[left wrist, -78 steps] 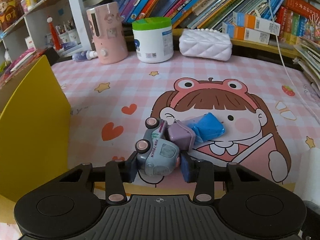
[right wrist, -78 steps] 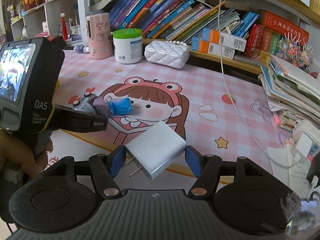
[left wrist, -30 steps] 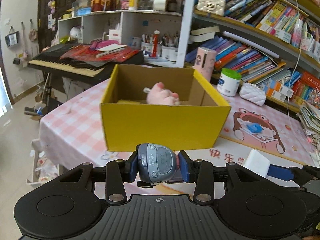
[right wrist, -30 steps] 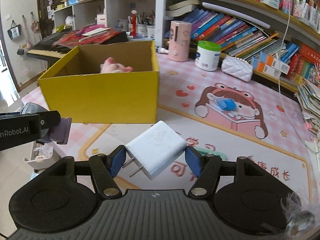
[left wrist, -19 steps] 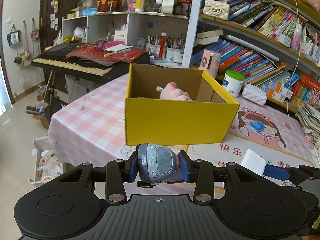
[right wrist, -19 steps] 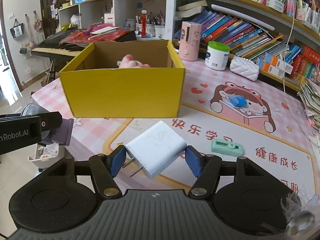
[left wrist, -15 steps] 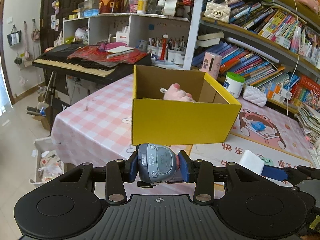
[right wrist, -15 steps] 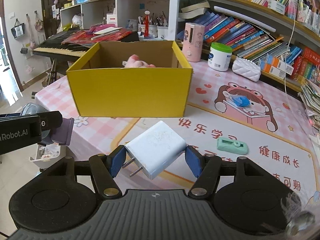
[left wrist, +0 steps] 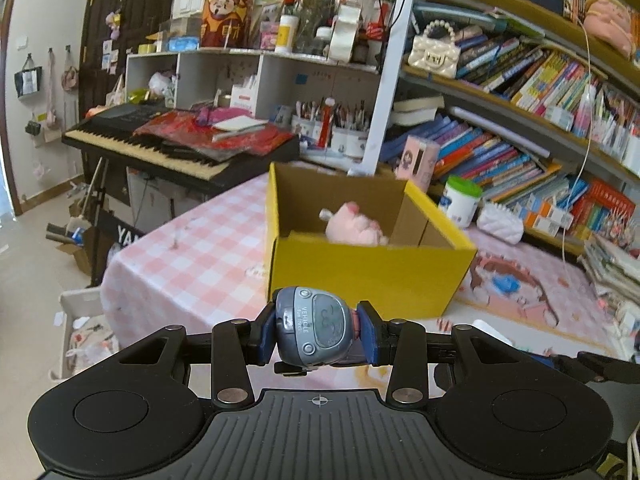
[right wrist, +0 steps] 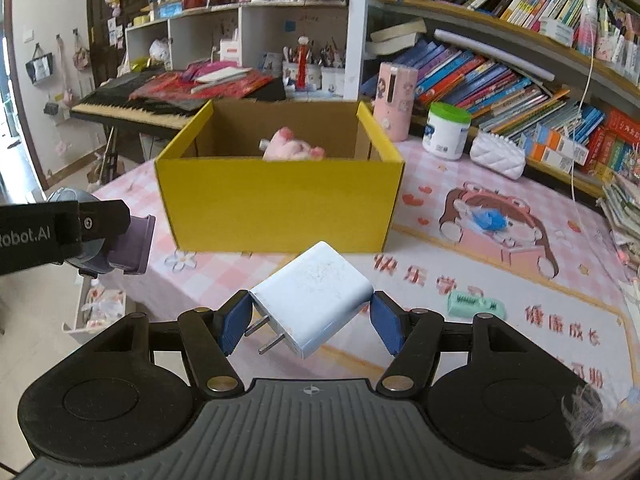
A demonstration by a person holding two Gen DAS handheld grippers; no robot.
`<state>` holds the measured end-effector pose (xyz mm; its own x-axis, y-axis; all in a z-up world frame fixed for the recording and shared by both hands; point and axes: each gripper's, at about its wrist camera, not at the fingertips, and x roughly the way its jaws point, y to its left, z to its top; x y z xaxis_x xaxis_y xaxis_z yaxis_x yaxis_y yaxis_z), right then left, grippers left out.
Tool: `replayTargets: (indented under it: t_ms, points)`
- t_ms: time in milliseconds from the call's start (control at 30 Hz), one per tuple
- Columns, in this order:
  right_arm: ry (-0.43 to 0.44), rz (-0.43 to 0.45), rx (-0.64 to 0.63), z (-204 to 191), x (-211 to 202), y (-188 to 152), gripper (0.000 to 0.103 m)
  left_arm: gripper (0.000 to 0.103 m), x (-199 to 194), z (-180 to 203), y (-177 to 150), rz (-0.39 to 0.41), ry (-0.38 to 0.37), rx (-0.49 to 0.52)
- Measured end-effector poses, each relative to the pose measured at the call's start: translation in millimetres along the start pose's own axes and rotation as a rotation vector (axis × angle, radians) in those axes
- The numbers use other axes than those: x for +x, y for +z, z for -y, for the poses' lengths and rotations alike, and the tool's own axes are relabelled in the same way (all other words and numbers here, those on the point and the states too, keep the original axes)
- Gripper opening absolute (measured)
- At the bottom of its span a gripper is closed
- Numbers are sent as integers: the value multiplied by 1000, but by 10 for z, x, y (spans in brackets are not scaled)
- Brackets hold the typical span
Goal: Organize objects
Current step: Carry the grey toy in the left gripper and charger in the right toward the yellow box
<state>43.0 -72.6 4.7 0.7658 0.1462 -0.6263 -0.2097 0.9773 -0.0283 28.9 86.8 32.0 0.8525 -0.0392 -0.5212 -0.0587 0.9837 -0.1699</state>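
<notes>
Ahead of both sets of jaws spreads the table (right wrist: 460, 248), pink checked cloth with a cartoon mat. On it, straight beyond the right jaws and a little right of the left ones, stands the open yellow box (right wrist: 280, 200), well clear of both. A pink plush toy (right wrist: 294, 148) lies inside it, poking above the front wall.

The right gripper (right wrist: 311, 322) is clamped on a white charger (right wrist: 312, 296), tilted cornerwise between the blue pads, its two metal prongs pointing down toward the left pad. It hangs above the table's near edge, in front of the box.

The left gripper (left wrist: 318, 338) is closed tight on a grey-blue toy car (left wrist: 316, 330), its roof facing the camera, wedged squarely between the pads. In the right wrist view the same car (right wrist: 116, 240) shows off to the left of the right jaws, purple back end sticking out past the black finger, over the floor beside the table.

Right of the right jaws, on the mat, lies a small green object (right wrist: 476, 304). Farther beyond it, a blue crumpled piece (right wrist: 490, 218) sits on the cartoon girl's face.
</notes>
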Motion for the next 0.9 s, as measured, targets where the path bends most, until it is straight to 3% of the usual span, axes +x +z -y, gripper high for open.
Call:
replayTargets:
  t_ms: [233,467,633,900]
  points:
    - [-2,100,16,172,94,417,63,39,167,130,276,60,-7,6]
    - [34,173,-9,284,325,882,63,39,444,204,557,107,33,-3]
    - [60,179,-49,336,595,1122,63,39,704,265,677,113,64,-5]
    - [95,132,-155,373,1135,1314,63,39,1171,338,724,57,130,13]
